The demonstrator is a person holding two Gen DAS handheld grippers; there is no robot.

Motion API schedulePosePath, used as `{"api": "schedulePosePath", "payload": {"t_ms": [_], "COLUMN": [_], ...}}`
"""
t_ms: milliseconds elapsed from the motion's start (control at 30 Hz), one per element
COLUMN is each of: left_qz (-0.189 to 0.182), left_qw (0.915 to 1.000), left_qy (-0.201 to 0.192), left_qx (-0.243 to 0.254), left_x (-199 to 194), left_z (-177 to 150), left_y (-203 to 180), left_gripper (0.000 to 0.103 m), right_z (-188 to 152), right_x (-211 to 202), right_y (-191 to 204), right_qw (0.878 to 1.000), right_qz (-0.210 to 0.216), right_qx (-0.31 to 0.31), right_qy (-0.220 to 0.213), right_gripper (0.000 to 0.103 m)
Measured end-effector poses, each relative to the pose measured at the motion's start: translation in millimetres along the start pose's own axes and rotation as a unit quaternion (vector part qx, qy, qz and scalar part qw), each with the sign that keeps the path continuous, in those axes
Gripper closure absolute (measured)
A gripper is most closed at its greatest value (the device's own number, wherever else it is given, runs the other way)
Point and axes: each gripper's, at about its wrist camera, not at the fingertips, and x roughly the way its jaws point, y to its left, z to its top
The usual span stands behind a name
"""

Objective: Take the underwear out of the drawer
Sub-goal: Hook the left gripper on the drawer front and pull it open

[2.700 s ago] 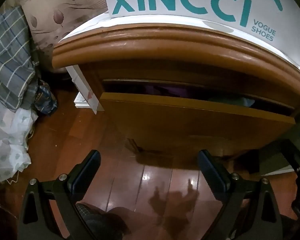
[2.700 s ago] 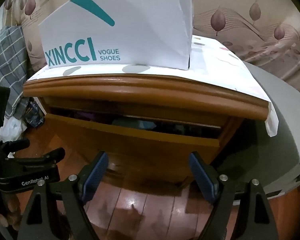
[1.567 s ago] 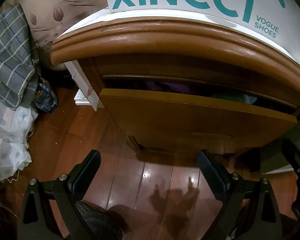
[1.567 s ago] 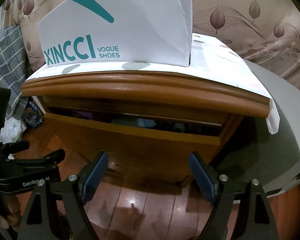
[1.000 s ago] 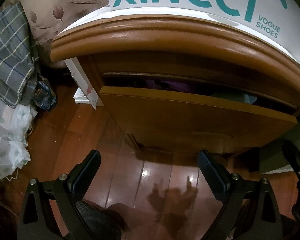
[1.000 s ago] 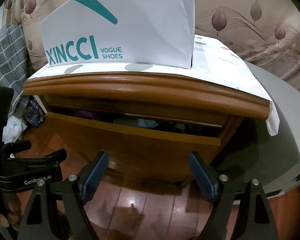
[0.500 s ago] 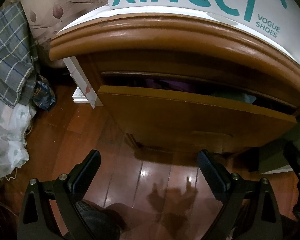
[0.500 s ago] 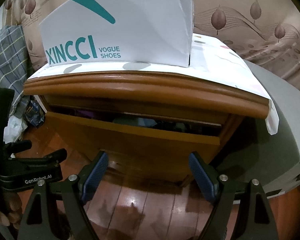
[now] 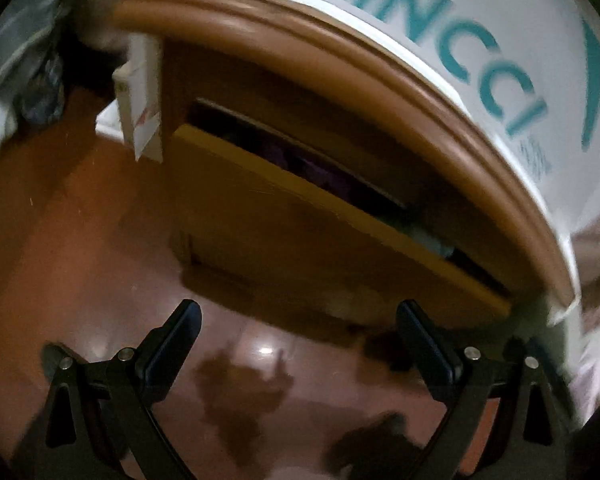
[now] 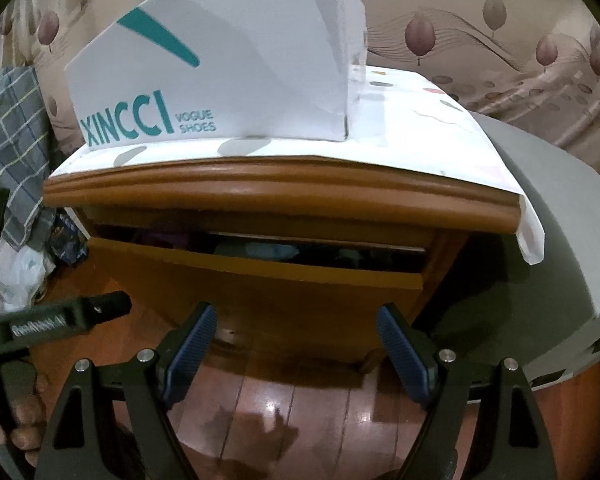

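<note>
Both black two-finger grippers hang low over the glossy reddish wood floor [image 10: 300, 408], the right gripper [image 10: 296, 340] and left gripper [image 9: 298, 338] each spread wide and empty. Beyond stands the brown wooden nightstand's drawer [image 10: 260, 276], slightly ajar; dark purple and blue underwear [image 10: 256, 249] lies bunched inside its gap. On top sits a white XINCCI shoebox [image 10: 228, 68].

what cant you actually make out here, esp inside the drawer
- Drawer contents: both views show only a narrow slit. Purple and bluish fabric peeks out, but which piece is underwear is hidden by the drawer front and the cabinet top.
- Left wrist view: motion blur smears the shoe box lettering and the floor clutter on the left.
- Both tongs, left and right, are open and empty.
</note>
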Motion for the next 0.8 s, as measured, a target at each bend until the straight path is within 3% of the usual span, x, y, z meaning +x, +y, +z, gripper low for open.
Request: {"api": "schedulePosePath", "payload": {"t_ms": [267,433,533,800], "left_qz": [-0.045,-0.053,-0.066,-0.090], "left_qw": [0.9902,0.9830,0.9742,0.9608], "left_qy": [-0.033,-0.032,-0.033,-0.047], "left_qx": [-0.128,-0.173,-0.213,-0.258], "left_x": [11,25,34,52], "left_z": [18,24,26,26], "left_y": [29,38,48,62], "left_gripper": [0.006,0.006,0.006,0.004], "right_z": [3,4,4,4], "right_x": [-6,-5,-4,-2], "right_y": [-8,-13,-16,-16], "right_qw": [1.000,0.999,0.999,0.999], "right_qz": [0.018,0.022,0.026,0.034], "right_qx": [0.018,0.027,0.036,0.038], "right_qy": [-0.006,0.001,0.001,0.006], "right_gripper": [0.018,0.018,0.018,0.018]}}
